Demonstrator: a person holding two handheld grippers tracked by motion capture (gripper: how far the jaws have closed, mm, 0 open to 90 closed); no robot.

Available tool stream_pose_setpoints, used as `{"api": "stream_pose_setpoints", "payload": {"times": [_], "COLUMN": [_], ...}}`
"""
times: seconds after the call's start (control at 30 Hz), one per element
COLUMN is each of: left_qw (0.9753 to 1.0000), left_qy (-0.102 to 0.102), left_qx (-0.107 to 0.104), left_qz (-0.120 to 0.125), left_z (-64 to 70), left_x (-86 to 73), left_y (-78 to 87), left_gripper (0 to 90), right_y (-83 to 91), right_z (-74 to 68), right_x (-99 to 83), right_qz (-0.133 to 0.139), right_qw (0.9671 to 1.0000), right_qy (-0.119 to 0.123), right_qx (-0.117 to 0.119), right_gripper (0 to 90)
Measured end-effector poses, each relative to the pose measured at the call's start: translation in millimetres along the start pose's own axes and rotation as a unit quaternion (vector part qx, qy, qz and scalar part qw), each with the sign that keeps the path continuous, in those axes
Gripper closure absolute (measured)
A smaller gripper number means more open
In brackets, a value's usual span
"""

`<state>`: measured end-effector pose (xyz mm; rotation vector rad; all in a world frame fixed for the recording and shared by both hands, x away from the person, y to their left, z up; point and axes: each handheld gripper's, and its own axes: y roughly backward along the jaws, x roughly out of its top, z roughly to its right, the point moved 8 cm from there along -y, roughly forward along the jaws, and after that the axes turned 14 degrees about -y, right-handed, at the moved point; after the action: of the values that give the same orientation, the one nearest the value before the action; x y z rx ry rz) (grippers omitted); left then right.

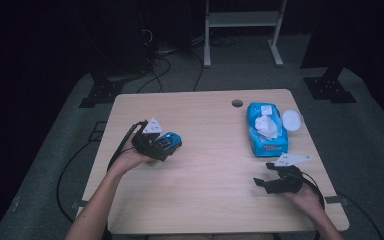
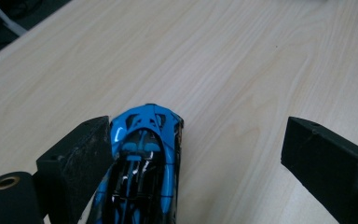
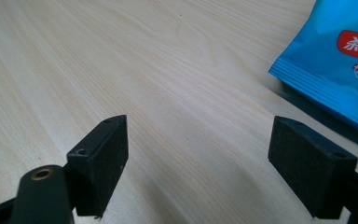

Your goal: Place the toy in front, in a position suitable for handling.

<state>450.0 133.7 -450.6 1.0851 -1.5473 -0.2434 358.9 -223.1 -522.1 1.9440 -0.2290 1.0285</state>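
**Where things lie on our table**

We have the table [image 1: 205,170] before us. At its left side our left gripper [image 1: 166,148] sits over the toy car [image 1: 169,142], which rests on the tabletop between the spread jaws, against one jaw and well apart from the other. On the right side lies the wipes pack [image 1: 266,128], with its round lid [image 1: 291,120] just beside it toward the right edge. Our right gripper [image 1: 262,184] is nearer to us than the pack, with bare tabletop between its jaws. A small hole [image 1: 237,103] sits near the far edge, left of the pack.
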Motion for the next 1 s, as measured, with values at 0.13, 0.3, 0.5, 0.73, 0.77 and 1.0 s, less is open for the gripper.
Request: {"api": "stream_pose_setpoints", "payload": {"times": [0.13,0.3,0.5,0.73,0.77,1.0], "left_qw": [1.0000,0.9999,0.9997,0.9990,0.9990,0.9982], "left_qy": [-0.002,0.000,0.005,0.019,0.019,0.032], "left_qx": [0.001,-0.001,-0.003,-0.009,-0.009,-0.010], "left_qz": [-0.005,-0.014,-0.025,-0.040,-0.040,-0.050], "left_z": [-4.9,-12.8,-22.2,-30.5,-30.5,-36.7], "left_x": [0.2,-1.2,-5.7,-18.7,-18.7,-29.7], "left_y": [-0.5,-4.7,-12.4,-21.3,-21.3,-30.3], "left_gripper": [8.2,8.2,8.2,8.2,8.2,8.2], "right_y": [0.2,0.2,1.3,-0.3,-0.3,-2.3], "right_z": [0.0,0.2,-0.3,-0.3,-0.3,-1.3], "right_x": [0.4,0.4,1.1,0.1,0.1,-1.1], "right_qz": [0.001,0.000,0.001,-0.004,-0.004,-0.008], "right_qw": [1.0000,1.0000,1.0000,1.0000,1.0000,1.0000], "right_qy": [-0.001,-0.001,0.001,0.002,0.002,0.004], "right_qx": [0.000,0.001,0.002,0.003,0.003,0.004], "right_gripper": [19.3,19.5,19.5,19.5,19.5,19.5]}}
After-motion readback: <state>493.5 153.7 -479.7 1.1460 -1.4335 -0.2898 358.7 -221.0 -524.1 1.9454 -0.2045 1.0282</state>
